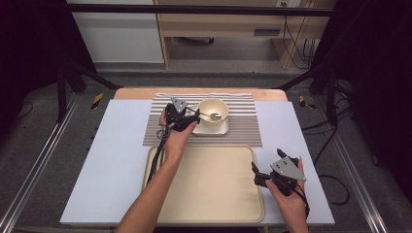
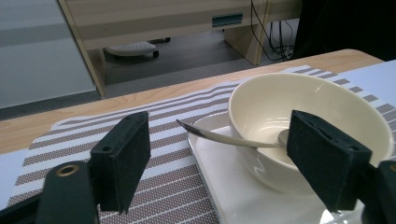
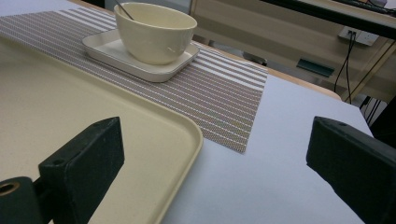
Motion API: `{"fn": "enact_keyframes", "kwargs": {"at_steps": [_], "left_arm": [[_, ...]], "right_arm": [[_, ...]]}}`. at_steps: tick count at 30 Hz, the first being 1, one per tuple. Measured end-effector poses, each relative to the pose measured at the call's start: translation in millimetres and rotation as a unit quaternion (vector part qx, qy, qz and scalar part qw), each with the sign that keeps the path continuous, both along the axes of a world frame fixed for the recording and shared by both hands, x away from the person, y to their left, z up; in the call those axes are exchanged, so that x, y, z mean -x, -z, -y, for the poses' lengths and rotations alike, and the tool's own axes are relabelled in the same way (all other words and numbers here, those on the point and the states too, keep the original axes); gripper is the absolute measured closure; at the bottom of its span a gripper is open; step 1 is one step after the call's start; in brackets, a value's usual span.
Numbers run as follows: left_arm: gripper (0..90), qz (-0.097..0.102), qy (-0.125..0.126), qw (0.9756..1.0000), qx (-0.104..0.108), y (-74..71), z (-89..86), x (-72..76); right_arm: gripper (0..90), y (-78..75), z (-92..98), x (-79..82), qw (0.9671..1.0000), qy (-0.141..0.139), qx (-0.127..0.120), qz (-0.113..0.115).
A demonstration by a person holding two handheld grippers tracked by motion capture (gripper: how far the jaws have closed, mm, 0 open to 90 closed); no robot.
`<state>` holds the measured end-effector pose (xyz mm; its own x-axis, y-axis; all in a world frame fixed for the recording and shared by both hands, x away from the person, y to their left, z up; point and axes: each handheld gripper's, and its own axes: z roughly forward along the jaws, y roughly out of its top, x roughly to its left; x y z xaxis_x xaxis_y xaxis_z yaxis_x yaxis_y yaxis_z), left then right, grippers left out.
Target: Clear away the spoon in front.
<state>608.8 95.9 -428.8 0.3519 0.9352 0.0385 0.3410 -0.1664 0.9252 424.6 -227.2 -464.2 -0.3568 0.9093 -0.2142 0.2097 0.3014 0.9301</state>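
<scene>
Spoon (image 2: 233,138) lies in the cream bowl (image 1: 212,112) on a square plate (image 1: 214,129), striped placemat (image 1: 243,127) beneath, at 12 o'clock of the empty tray (image 1: 214,194). Left gripper (image 1: 190,119) at the bowl's 9 o'clock, jaws wide, straddling the handle without touching. Right gripper (image 1: 253,174) at the tray's 3 o'clock, open, empty

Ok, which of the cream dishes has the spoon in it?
The round cream bowl, standing on the small square cream plate; a metal spoon leans over its rim. The large cream tray holds nothing.
</scene>
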Motion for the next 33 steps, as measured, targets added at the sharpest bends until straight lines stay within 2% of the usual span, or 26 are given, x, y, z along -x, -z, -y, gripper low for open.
{"fn": "enact_keyframes", "kwargs": {"at_steps": [4,12,19,21,26,33], "left_arm": [[29.6,-0.004,0.003,0.9999,0.014,3.4,1.0,-3.4],[40.2,-0.003,0.011,0.9998,0.017,8.3,9.0,-5.3],[45.3,-0.011,0.0,0.9997,0.023,10.7,7.2,-7.0],[47.5,-0.01,-0.001,0.9997,0.024,10.4,7.6,-6.5],[51.7,-0.011,-0.005,0.9989,0.045,10.7,7.2,-7.5],[56.3,-0.006,-0.008,0.9988,0.049,10.6,5.7,-8.3]], "right_arm": [[4.5,0.2,-0.6,-0.2,1.0,0.0,0.002,-0.001],[4.5,0.5,-0.8,-0.2,1.0,-0.003,0.004,-0.003],[4.9,0.9,-0.3,-0.7,1.0,-0.004,0.003,-0.004],[4.9,0.9,-0.3,-0.7,1.0,-0.004,0.004,-0.004],[4.9,0.9,-0.3,-0.5,1.0,-0.004,0.004,-0.005],[4.9,1.1,-0.4,-0.8,1.0,-0.005,0.004,-0.006]]}}
